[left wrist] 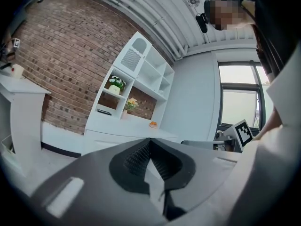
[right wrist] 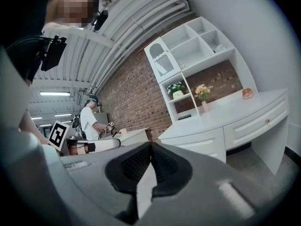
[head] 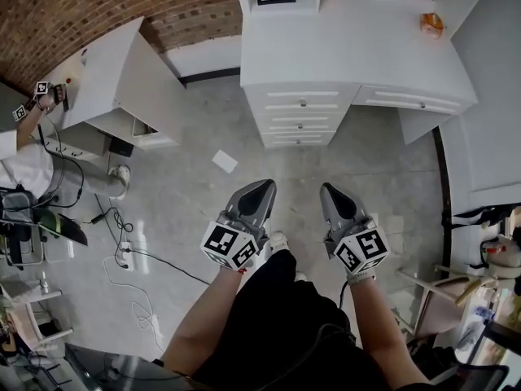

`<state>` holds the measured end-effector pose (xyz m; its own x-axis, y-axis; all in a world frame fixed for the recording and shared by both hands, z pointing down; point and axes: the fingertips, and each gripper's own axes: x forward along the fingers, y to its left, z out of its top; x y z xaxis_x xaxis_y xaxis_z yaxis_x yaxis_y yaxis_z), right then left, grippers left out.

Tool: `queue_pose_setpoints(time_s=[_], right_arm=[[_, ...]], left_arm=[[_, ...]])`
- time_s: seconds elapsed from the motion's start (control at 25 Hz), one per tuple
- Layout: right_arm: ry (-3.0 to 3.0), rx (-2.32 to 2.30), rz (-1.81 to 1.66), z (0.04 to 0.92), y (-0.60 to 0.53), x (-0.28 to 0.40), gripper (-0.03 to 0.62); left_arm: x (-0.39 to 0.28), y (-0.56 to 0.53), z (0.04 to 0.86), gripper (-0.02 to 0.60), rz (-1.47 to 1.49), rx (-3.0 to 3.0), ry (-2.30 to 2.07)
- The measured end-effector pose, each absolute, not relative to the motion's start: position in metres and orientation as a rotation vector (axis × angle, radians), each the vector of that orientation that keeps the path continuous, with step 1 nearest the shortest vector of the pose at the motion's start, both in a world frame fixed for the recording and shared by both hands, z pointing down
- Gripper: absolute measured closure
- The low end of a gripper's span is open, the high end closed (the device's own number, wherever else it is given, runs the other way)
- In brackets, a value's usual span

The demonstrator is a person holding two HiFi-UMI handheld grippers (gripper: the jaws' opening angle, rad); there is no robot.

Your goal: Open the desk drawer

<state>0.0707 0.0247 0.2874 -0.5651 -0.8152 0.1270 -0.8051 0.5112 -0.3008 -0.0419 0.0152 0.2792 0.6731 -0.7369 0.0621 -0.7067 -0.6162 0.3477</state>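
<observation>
The white desk (head: 350, 51) stands across the grey floor, ahead of me. A stack of shut drawers (head: 299, 116) with small knobs sits under its left part, and one wide shut drawer (head: 417, 100) under its right part. My left gripper (head: 266, 186) and right gripper (head: 328, 190) hover side by side above the floor, well short of the desk; both are shut and hold nothing. In the left gripper view the jaws (left wrist: 150, 141) meet, with the desk (left wrist: 123, 134) far behind. In the right gripper view the jaws (right wrist: 150, 145) are also closed, and the desk drawers (right wrist: 256, 123) lie off to the right.
An orange object (head: 431, 24) lies on the desktop's right end. A second white desk (head: 110, 68) stands at the left, with a person (head: 23, 157) beside it. Cables (head: 122, 259) and a sheet of paper (head: 225, 161) lie on the floor. Clutter crowds the right edge (head: 488, 283).
</observation>
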Motion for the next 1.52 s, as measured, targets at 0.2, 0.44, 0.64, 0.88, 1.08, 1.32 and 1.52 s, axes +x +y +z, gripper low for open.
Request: queue_pose_setpoints(time_s=[0.2,0.44,0.64,0.88,1.08,1.32,1.52], right_arm=[[2.660,-1.506,-0.542,0.299,-0.012,0.074,0.592],[2.656,-1.524,-0.589,0.324,-0.044,0.067,0.592],[2.646,-1.570,-0.576,0.346,-0.072,0.068,0.592],[2.681,-1.551,-0.576,0.376,-0.104,0.066,0.592],[2.695,-1.532,-0.590,0.397,-0.131,0.061,0.592],[2.726,-1.522,-0.621,0.421,-0.165,0.053,0.592],[2.740,-1.554,-0.602,0.443,-0.186,0.053,0.592]], left_arm=[[-0.041,-0.020,0.296,0.578,-0.109,2.550,-1.093],[-0.046,-0.048,0.318,0.578,-0.081,2.555,-1.070],[-0.048,-0.073,0.341,0.580,-0.095,2.525,-1.112],[-0.035,-0.096,0.362,0.580,-0.097,2.505,-1.145],[-0.025,-0.120,0.379,0.580,-0.061,2.500,-1.159],[-0.018,-0.150,0.396,0.580,-0.054,2.495,-1.168],[-0.011,-0.173,0.420,0.580,-0.085,2.474,-1.184]])
